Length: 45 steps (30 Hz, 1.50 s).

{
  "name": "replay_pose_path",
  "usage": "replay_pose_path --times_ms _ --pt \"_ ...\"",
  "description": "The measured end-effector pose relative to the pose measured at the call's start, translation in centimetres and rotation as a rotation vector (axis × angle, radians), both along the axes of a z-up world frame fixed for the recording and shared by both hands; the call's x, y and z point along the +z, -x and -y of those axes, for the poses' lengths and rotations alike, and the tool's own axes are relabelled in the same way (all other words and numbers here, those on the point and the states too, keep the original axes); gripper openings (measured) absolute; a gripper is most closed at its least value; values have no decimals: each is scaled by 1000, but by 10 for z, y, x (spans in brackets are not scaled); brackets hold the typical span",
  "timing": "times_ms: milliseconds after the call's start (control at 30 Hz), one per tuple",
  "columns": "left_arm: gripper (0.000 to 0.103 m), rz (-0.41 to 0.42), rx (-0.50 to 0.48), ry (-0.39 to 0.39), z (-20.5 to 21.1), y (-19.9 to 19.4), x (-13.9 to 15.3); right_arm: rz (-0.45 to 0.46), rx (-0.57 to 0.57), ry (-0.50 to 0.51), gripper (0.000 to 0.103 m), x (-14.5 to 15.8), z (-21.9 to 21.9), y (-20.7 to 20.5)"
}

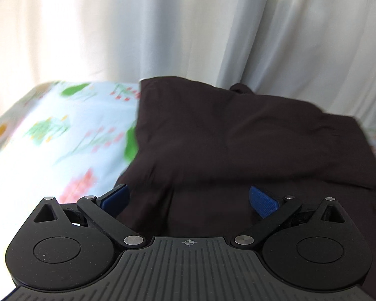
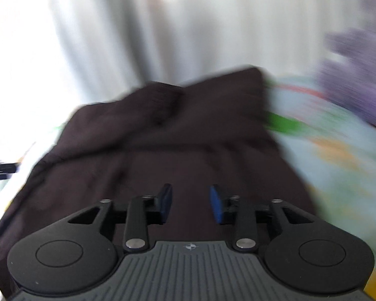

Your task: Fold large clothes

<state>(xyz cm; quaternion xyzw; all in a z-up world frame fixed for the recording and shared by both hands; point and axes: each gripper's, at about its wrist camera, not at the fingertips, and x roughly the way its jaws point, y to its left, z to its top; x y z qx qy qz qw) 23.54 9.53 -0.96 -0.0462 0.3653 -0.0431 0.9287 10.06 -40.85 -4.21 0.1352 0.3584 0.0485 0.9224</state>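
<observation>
Left gripper (image 1: 189, 199): the jaws are spread wide apart. Nothing is gripped between the blue pads (image 1: 262, 202). The gripper is held above the near edge of the dark garment.
Right gripper (image 2: 191, 204): the jaws are set partly apart, with a clear gap between the two blue pads (image 2: 216, 207). No cloth is seen pinched in the gap. The gripper is held above the garment's near part.
Dark garment (image 1: 238, 138): a large dark brown piece of clothing is laid on the bed. In the left wrist view it is seen folded over, with a straight edge on its left side and a bunched lump at its far end. In the right wrist view (image 2: 168, 135) creases and a raised fold are seen across its middle; the picture is blurred, so finer detail cannot be told.
Bed sheet (image 1: 62, 135): a pale blue sheet printed with green, pink and orange flowers is spread under the garment. It is exposed on both sides of the garment.
Purple object (image 2: 358, 82): a blurred purple mass is seen on the far right of the sheet; what it is cannot be told.
Curtain (image 1: 188, 25): a white pleated curtain is hung behind the bed.
</observation>
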Motion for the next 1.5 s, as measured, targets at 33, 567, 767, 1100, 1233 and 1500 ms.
replay_pose_path --times_ms 33,567,767,1100,1233,1500 --pt "103 -3 6 13 -7 22 5 -28 -41 7 41 -1 14 17" --pt "103 -304 291 109 -110 140 -17 -227 -85 -229 60 -35 87 120" --pt "72 -383 256 169 -118 144 -37 -214 -82 -296 34 -36 93 127" --pt "41 -358 185 232 -129 161 -21 -259 -44 -362 47 -45 101 123" --pt "52 -357 149 276 -131 163 -26 -262 -26 -371 40 -43 97 121" --pt "19 -327 152 296 -133 162 -19 -130 -30 -587 12 -23 102 122"
